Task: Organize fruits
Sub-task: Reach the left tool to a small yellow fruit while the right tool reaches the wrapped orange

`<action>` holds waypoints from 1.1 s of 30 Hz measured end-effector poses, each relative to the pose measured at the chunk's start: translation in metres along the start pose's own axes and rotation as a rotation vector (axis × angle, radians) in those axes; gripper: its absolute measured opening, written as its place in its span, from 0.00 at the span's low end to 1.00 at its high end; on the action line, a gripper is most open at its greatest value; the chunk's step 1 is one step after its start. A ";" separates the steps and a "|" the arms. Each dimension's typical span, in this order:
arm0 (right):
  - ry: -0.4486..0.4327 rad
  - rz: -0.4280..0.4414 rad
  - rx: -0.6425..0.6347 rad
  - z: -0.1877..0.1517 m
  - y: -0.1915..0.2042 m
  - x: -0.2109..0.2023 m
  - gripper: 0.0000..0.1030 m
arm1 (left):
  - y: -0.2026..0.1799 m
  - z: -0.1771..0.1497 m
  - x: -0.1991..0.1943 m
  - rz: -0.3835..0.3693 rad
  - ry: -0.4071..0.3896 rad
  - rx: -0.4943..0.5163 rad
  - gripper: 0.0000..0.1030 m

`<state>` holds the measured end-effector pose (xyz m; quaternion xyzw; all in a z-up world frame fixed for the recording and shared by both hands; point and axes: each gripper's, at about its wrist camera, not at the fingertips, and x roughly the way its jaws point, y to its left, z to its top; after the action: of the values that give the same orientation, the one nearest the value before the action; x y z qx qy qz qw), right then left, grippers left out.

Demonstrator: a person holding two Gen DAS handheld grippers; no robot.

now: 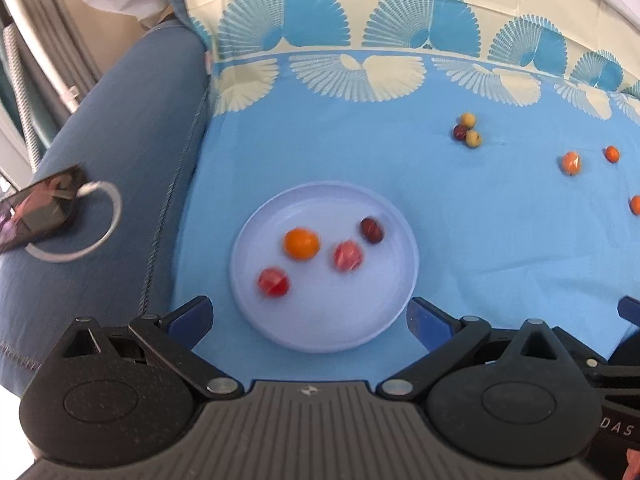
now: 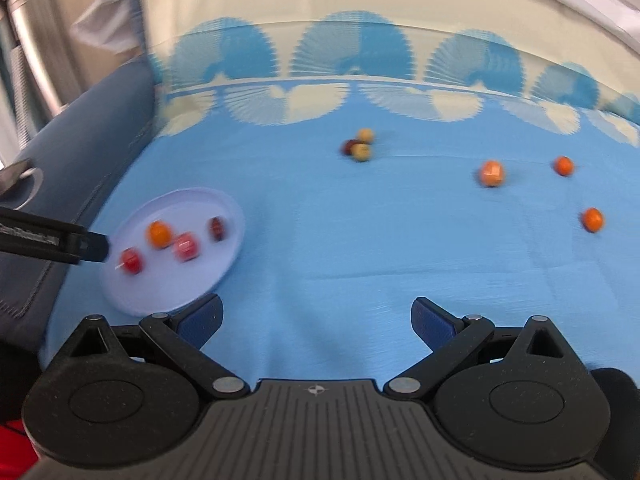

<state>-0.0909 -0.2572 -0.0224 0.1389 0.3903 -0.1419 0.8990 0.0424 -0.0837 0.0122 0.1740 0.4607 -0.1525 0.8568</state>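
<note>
A pale lavender plate (image 1: 320, 320) lies on the blue cloth. It holds an orange fruit (image 1: 301, 243), two red fruits (image 1: 273, 281) (image 1: 348, 255) and a dark plum (image 1: 372, 230). The plate also shows at the left of the right wrist view (image 2: 168, 296). Loose on the cloth are a cluster of two yellowish fruits and a dark one (image 2: 359, 146), and three orange fruits (image 2: 491, 173) (image 2: 563, 165) (image 2: 592, 219). My left gripper (image 1: 310, 316) is open and empty over the plate's near rim. My right gripper (image 2: 316, 320) is open and empty over bare cloth.
A grey-blue sofa arm (image 1: 120, 160) at the left carries a phone (image 1: 40, 208) on a white ring. A cream and blue patterned cloth (image 1: 360, 20) covers the backrest behind. The left gripper's finger (image 2: 80, 246) reaches in at the right wrist view's left edge.
</note>
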 end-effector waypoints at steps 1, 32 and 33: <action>-0.007 -0.016 0.016 0.002 -0.009 0.003 0.97 | -0.005 0.007 0.004 -0.012 0.001 0.002 1.00; -0.163 -0.405 0.186 0.092 -0.218 0.251 0.97 | -0.219 0.211 0.256 -0.006 0.210 -0.083 1.00; -0.161 -0.404 0.188 0.093 -0.219 0.250 0.98 | -0.217 0.213 0.257 -0.010 0.220 -0.104 1.00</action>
<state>0.0546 -0.5295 -0.1774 0.1291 0.3221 -0.3652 0.8638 0.2437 -0.3973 -0.1292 0.1426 0.5602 -0.1126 0.8082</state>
